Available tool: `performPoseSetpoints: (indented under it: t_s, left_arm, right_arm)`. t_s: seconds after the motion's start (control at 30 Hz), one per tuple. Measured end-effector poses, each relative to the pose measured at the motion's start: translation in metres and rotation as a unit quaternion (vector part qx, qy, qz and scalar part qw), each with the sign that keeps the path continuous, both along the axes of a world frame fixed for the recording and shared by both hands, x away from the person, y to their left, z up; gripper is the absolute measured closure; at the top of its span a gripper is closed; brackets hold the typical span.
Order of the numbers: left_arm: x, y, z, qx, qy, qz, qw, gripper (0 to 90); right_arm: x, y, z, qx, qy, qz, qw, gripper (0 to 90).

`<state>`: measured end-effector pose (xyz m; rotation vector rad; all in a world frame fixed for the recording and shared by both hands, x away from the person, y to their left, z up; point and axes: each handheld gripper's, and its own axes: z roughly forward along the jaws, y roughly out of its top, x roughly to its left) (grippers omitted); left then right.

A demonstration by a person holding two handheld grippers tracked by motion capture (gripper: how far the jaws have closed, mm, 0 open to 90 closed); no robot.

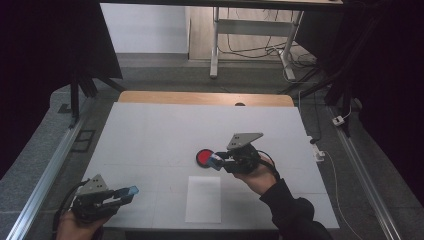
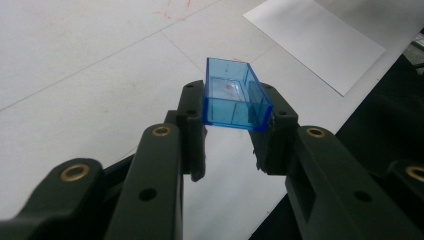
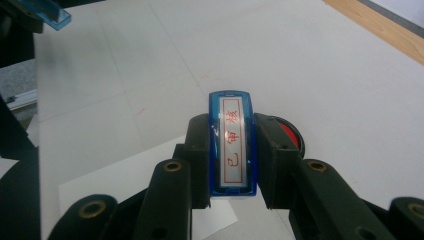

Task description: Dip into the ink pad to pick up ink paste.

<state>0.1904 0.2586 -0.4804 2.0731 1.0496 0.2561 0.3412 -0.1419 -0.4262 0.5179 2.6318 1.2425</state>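
A narrow blue plastic stamp with red characters on its white label [image 3: 231, 145] is pinched between the jaws of the right gripper [image 1: 220, 161], just beside a round red ink pad in a black case [image 1: 203, 158], which is partly hidden behind the right jaw in the right gripper view. A clear blue plastic stamp cap [image 2: 234, 95] is clamped by the left gripper [image 1: 126, 192], held near the table's front left edge. A white paper sheet [image 1: 203, 199] lies between the two grippers on the white table [image 1: 165, 130].

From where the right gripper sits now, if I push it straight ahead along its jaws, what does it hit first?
Probably the red ink pad: the right gripper, shut on the blue stamp, points left at it. How high the stamp rides is unclear, so it might pass over.
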Motion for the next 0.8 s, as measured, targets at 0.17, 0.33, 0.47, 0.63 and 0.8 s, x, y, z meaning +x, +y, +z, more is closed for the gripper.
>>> performPoseSetpoints:
  t_s: [0.17, 0.33, 0.47, 0.63, 0.8]
  left_arm:
    - [0.001, 0.0, 0.0, -0.001, 0.002, -0.001, 1.0, 68.6]
    - [0.0, 0.0, 0.0, 0.0, 0.0, -0.003, 1.0, 68.6]
    - [0.0, -0.001, 0.0, 0.001, 0.001, -0.003, 1.0, 68.5]
    - [0.0, -0.001, 0.0, 0.003, 0.002, -0.004, 1.0, 68.5]
    - [0.001, -0.001, 0.0, 0.003, 0.003, -0.004, 1.0, 68.5]
  right_arm:
    - [0.007, 0.003, -0.005, -0.01, -0.002, -0.015, 0.9998, 70.3]
    - [0.015, 0.003, -0.008, -0.011, 0.005, -0.024, 0.9996, 70.3]
    - [0.021, 0.005, -0.011, -0.01, 0.01, -0.026, 0.9996, 70.3]
    - [0.027, 0.009, -0.014, -0.018, 0.01, -0.027, 0.9994, 70.3]
    - [0.035, 0.014, -0.017, -0.024, 0.013, -0.032, 0.9991, 70.3]
